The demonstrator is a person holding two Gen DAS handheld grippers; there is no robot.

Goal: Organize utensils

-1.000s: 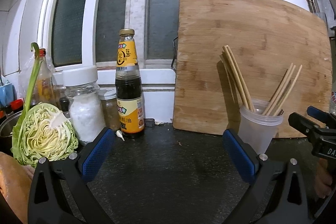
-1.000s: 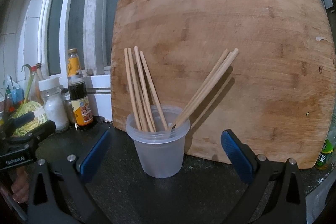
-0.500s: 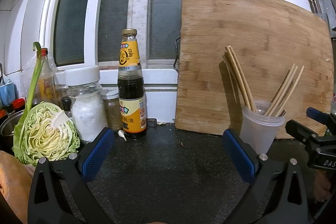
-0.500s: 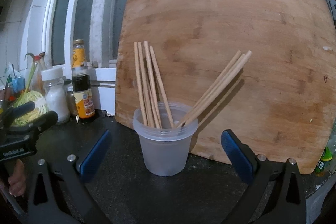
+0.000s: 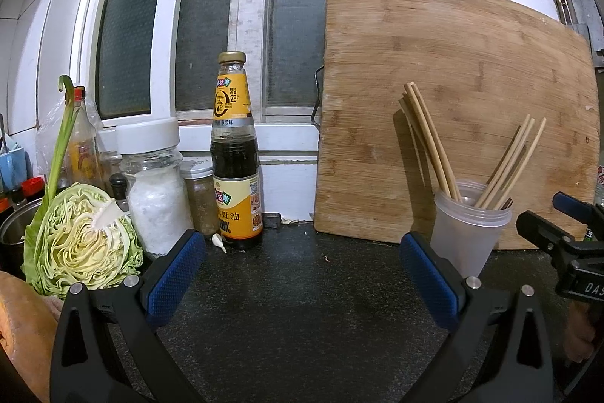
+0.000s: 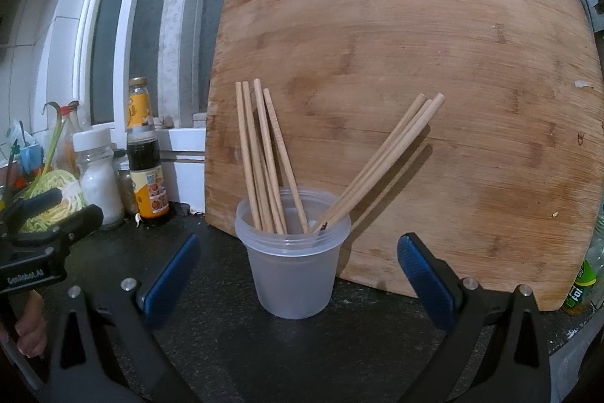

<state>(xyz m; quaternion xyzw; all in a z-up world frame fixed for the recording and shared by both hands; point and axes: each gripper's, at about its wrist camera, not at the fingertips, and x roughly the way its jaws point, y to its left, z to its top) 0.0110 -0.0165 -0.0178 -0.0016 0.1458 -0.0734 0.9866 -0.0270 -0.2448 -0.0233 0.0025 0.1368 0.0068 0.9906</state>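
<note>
A translucent plastic cup [image 6: 292, 270] stands on the dark counter and holds several wooden chopsticks [image 6: 264, 157], some leaning left and some leaning right. My right gripper [image 6: 298, 274] is open, its blue pads on either side of the cup and a little nearer the camera. In the left wrist view the same cup [image 5: 466, 233] stands at the right, beyond the right pad of my left gripper [image 5: 302, 270], which is open and holds nothing. The right gripper's black body [image 5: 558, 240] shows at the far right edge.
A large wooden cutting board [image 6: 415, 108] leans against the window behind the cup. A sauce bottle [image 5: 234, 157], a salt jar [image 5: 153, 184], a small spice jar [image 5: 199, 195] and a cut cabbage [image 5: 79, 240] stand at the left. A green bottle [image 6: 579, 286] sits at the far right.
Both grippers have drifted left, so the cup and board sit further right in both views. The cup and chopsticks have not moved.
</note>
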